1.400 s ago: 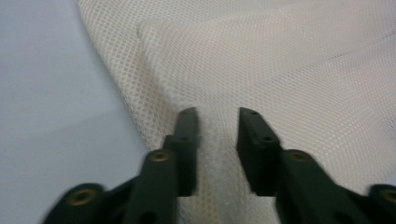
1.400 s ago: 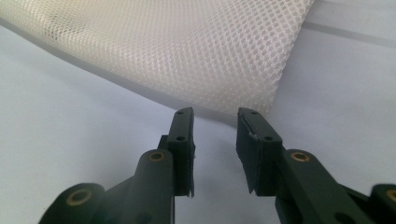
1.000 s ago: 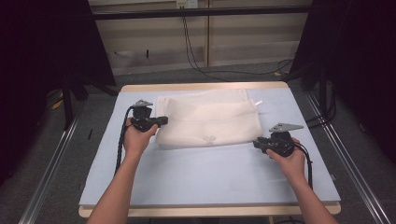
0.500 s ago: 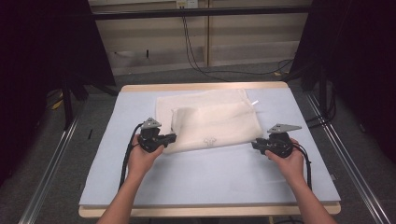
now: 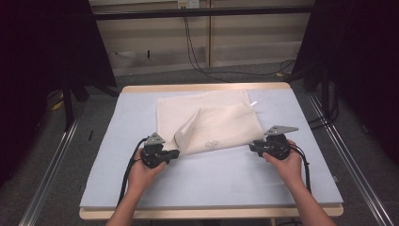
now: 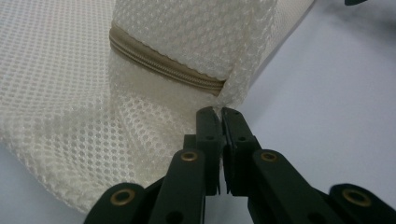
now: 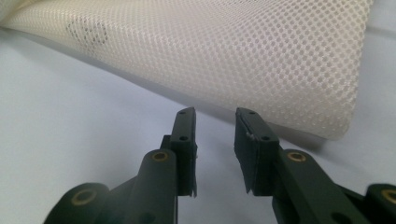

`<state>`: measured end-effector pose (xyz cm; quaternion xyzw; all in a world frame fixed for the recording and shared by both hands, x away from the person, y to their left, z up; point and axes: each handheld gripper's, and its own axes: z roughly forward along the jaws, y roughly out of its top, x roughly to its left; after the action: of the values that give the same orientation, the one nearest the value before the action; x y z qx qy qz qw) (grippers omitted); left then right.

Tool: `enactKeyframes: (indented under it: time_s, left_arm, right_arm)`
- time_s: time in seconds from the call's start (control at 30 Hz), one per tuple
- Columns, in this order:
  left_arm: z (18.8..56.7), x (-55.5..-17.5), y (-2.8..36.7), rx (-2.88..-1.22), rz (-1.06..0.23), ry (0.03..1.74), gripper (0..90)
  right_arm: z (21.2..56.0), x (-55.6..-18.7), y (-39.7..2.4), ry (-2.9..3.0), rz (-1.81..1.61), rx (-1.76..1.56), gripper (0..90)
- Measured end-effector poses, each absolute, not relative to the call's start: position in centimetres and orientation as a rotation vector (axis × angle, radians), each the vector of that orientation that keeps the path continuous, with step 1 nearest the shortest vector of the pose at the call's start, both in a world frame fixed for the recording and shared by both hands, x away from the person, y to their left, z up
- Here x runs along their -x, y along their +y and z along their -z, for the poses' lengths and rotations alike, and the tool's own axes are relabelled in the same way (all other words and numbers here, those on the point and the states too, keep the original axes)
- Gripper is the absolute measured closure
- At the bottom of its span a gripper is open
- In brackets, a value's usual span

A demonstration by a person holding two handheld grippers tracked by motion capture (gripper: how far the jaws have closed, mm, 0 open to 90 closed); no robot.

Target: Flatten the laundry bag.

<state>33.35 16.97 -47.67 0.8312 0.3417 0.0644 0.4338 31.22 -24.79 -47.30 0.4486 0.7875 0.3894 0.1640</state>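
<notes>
A cream-coloured mesh laundry bag with a beige zipper (image 5: 207, 123) is lying flat on the pale blue padded surface (image 5: 211, 179), toward its far middle, with its near left corner folded over onto the rest of the bag.

The left hand-held gripper (image 5: 175, 153) is clamping that folded corner: in the left gripper view its black jaws are pressing together on the mesh edge just below the end of the zipper (image 6: 163, 65), and the fabric is rising from the grip point (image 6: 219, 111). In the high view this hand-held gripper is sitting at the near left edge of the bag, close to the surface.

The right hand-held gripper (image 5: 252, 146) is resting at the near right corner of the bag. In the right gripper view its jaws are standing apart (image 7: 215, 122) with bare surface between them, and the mesh edge (image 7: 261, 60) is lying just beyond the fingertips, not gripped.
</notes>
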Motion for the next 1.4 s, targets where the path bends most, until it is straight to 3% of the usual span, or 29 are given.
enactKeyframes:
  time_s: [0.4, 0.77, 1.17, 1.4]
  left_arm:
    - [48.4, -32.8, 17.0, -2.091, -0.150, 0.837, 86.2]
    - [48.6, -32.5, 16.9, -2.090, -0.165, 0.837, 85.8]
    - [48.6, -32.4, 16.5, -2.097, -0.177, 0.850, 84.1]
    - [48.6, -32.4, 16.5, -2.098, -0.166, 0.855, 84.0]
  right_arm:
    - [46.7, -31.2, -23.0, 2.275, -1.130, -1.242, 66.9]
    - [46.0, -31.4, -19.3, 2.330, -1.184, -1.196, 50.0]
    - [45.5, -31.8, -15.0, 2.370, -1.195, -1.141, 25.0]
    - [45.4, -32.0, -13.8, 2.381, -1.203, -1.133, 19.6]
